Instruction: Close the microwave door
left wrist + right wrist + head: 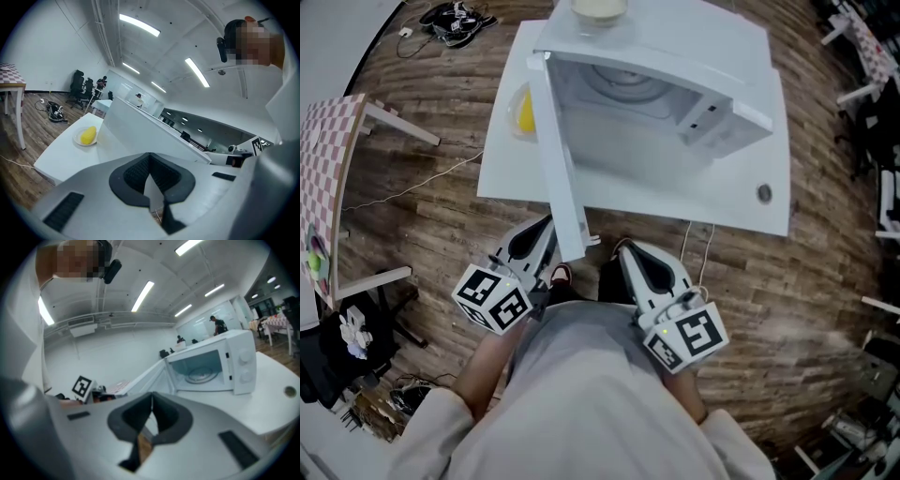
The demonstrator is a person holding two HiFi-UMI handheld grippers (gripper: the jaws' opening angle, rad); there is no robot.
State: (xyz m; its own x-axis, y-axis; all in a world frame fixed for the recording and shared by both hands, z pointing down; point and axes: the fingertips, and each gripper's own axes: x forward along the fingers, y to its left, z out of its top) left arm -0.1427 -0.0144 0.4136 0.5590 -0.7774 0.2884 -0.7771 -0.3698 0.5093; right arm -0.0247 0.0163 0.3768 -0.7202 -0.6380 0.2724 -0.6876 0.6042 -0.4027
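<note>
Microwave: the microwave (675, 84) stands on the white surface (675, 192) and faces the person, with its cavity open.
Door: the door (558, 159) is hinged at the microwave's left side. It is swung fully out toward the person, and its long axis runs from the hinge to a free edge past the front of the surface.
Left gripper: the left gripper (542, 234) has its jaws closed together with nothing between them. It is held low, just beside the door's free edge on the outer face.
Right gripper: the right gripper (626, 251) also has its jaws together and holds nothing. It is on the inner side of the door and a little farther from the edge.
Key relation: the free edge lies between the 2 grippers and nearer the left one. Closing most likely means pushing the outer face to the right and away, so the left gripper looks better placed.
Cavity: it holds a glass turntable (202, 376), and nothing shows on it.
Plate: a plate (86, 139) with 1 piece of yellow food (88, 135) sits on the surface. It is left of the door on the outer side, so it is probably clear of the closing swing.
Top of microwave: a round dish (600, 9) is cropped by the frame, and I cannot tell what is in it.
Progress: the closing push has not yet begun.
</note>
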